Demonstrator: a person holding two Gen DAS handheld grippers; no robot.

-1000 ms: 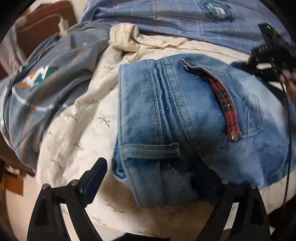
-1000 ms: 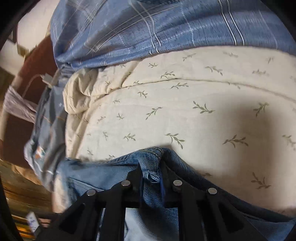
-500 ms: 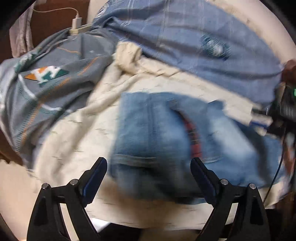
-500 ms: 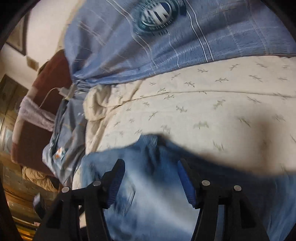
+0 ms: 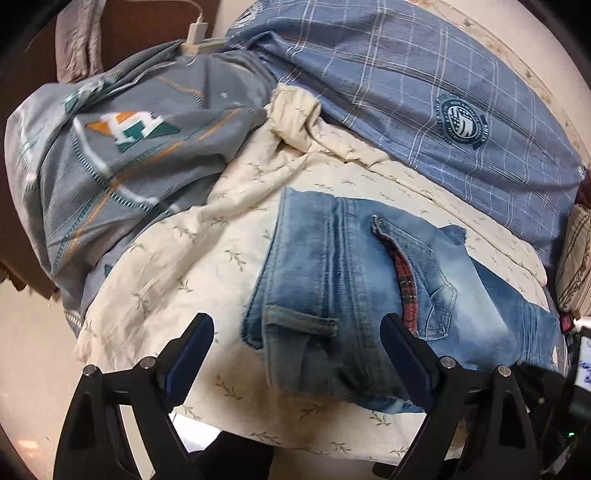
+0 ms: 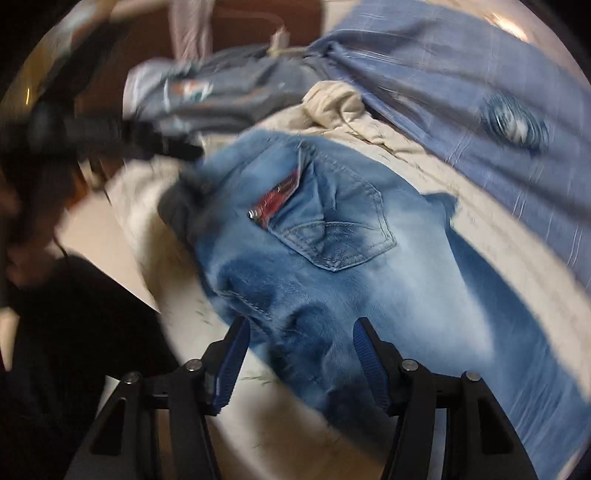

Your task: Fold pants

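The faded blue denim pants (image 5: 354, 295) are laid folded on a cream bed sheet with small green twig prints (image 5: 192, 266). A back pocket (image 5: 428, 280) with a red checked lining strip (image 5: 406, 291) is seen on top, and a belt loop (image 5: 301, 321) is seen near the waist end. In the right wrist view the same pants (image 6: 351, 258) are shown blurred, with the pocket (image 6: 340, 225) facing up.

The left gripper (image 5: 297, 354) is held wide open, with nothing between its black fingers (image 5: 188, 354) (the pads are dark blue). It is held above the near edge of the pants, and the waist end is seen between the two fingers. The right gripper (image 6: 299, 362) is held open too, and nothing is pinched by it. Whether its fingers touch the cloth cannot be told from the blurred picture.

Behind the pants, a blue checked cloth with a round dark badge (image 5: 424, 99) is spread over the bed. To the left, a grey cloth with an orange, white and green shape (image 5: 129, 147) is bunched up. A white charger plug (image 5: 197, 33) is seen at the top, beside a brown wooden board (image 5: 147, 29).
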